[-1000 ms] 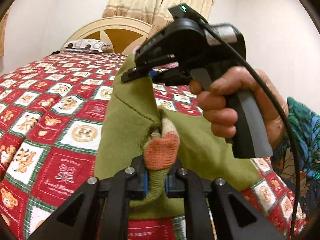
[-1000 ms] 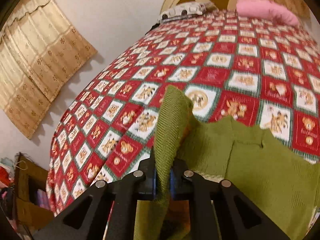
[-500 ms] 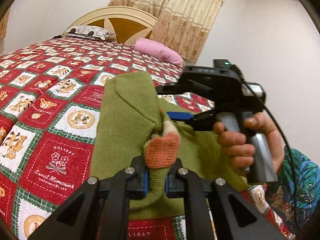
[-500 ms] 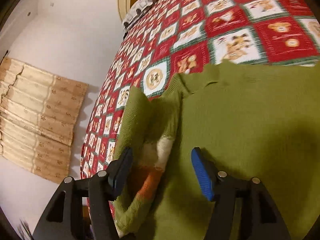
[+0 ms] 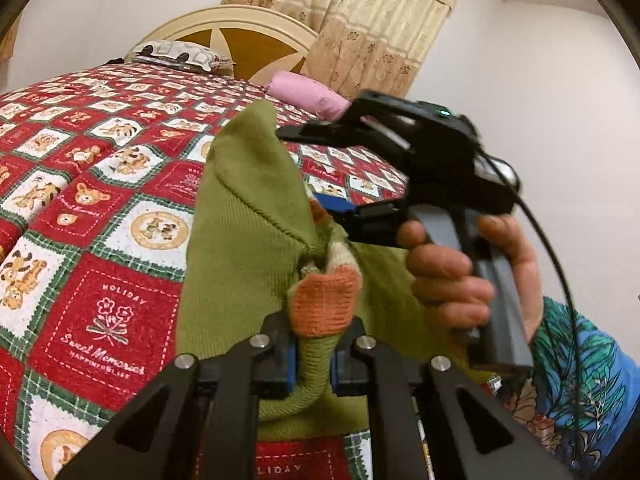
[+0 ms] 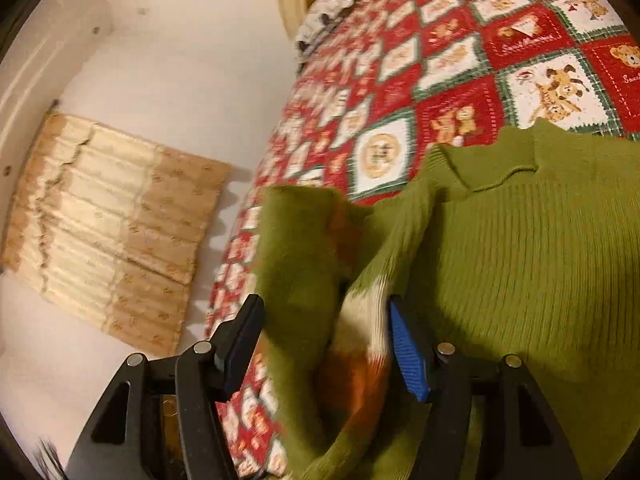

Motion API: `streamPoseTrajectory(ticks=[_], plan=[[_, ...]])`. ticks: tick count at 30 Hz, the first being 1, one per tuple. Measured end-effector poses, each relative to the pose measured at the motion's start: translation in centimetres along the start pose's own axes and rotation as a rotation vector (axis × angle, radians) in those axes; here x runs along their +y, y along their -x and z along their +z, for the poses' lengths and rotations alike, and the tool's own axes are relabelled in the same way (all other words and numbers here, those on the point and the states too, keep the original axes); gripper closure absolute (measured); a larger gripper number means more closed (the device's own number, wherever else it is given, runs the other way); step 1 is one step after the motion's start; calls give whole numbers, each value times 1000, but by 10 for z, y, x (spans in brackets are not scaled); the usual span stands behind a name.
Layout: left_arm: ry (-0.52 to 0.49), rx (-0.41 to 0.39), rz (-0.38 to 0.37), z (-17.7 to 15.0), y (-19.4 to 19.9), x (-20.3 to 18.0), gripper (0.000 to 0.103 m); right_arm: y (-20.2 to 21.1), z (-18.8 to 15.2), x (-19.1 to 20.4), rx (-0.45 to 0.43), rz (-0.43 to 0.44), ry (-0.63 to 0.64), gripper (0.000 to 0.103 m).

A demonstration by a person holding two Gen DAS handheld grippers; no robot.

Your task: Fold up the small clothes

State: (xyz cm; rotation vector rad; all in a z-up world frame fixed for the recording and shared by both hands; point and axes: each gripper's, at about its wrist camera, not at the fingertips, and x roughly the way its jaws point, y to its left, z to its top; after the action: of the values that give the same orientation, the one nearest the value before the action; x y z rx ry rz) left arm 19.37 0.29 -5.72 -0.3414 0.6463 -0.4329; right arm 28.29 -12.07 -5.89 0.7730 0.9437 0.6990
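Note:
A green knitted sweater (image 6: pixel 540 260) lies on the quilted bed. Its sleeve is lifted, and the orange and cream cuff (image 5: pixel 324 304) sticks up. My left gripper (image 5: pixel 314 356) is shut on the sleeve just below that cuff. In the left wrist view my right gripper (image 5: pixel 316 172) hovers over the raised green fold, held by a hand (image 5: pixel 452 280). In its own view the right gripper (image 6: pixel 324 344) has its jaws opening. The sleeve fold and cuff (image 6: pixel 360 360) hang loosely between the blue pads (image 6: pixel 404 352), which do not press on the cloth.
A red, white and green bear-patterned quilt (image 5: pixel 100 240) covers the bed. A patterned pillow (image 5: pixel 176 52) and a pink pillow (image 5: pixel 308 94) lie by the headboard (image 5: pixel 240 36). Curtains (image 5: pixel 360 20) hang behind. The bed's edge and a white wall (image 6: pixel 180 100) show on the left.
My right gripper let go of the green fold: its jaws went from shut to wide apart, and it sank and rolled. The left gripper stayed shut on the sleeve.

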Motion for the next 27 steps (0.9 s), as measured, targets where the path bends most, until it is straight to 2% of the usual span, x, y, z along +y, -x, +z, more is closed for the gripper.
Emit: streamPoseTrajectory(ticks=[2, 4, 9, 13, 14, 15, 16, 18, 22, 25, 27], plan=[[-2, 2, -1, -1, 0, 0, 91, 9, -6, 2, -9, 38, 24, 27], [-5, 2, 0, -1, 0, -1, 91, 12, -13, 4, 3, 60, 52, 26], [-3, 3, 0, 0, 0, 1, 91, -8, -21, 5, 74, -17, 89, 26], [-3, 2, 1, 0, -1, 3, 91, -29, 1, 6, 35, -62, 47, 26], [-2, 3, 1, 0, -1, 3, 91, -33, 5, 5, 30, -73, 38, 38], [-2, 4, 2, 0, -2, 4, 91, -38, 10, 6, 31, -83, 41, 73], [0, 7, 3, 0, -3, 4, 91, -42, 11, 7, 45, -92, 55, 88], [11, 14, 2, 0, -4, 7, 91, -46, 10, 16, 61, -164, 103, 88], [1, 16, -3, 1, -4, 6, 91, -32, 5, 43, 10, -280, 246, 88], [-59, 2, 8, 0, 1, -7, 91, -16, 4, 61, -15, -330, 309, 89], [-138, -7, 16, 0, 3, -23, 91, -1, 4, 69, -30, -354, 351, 89]])
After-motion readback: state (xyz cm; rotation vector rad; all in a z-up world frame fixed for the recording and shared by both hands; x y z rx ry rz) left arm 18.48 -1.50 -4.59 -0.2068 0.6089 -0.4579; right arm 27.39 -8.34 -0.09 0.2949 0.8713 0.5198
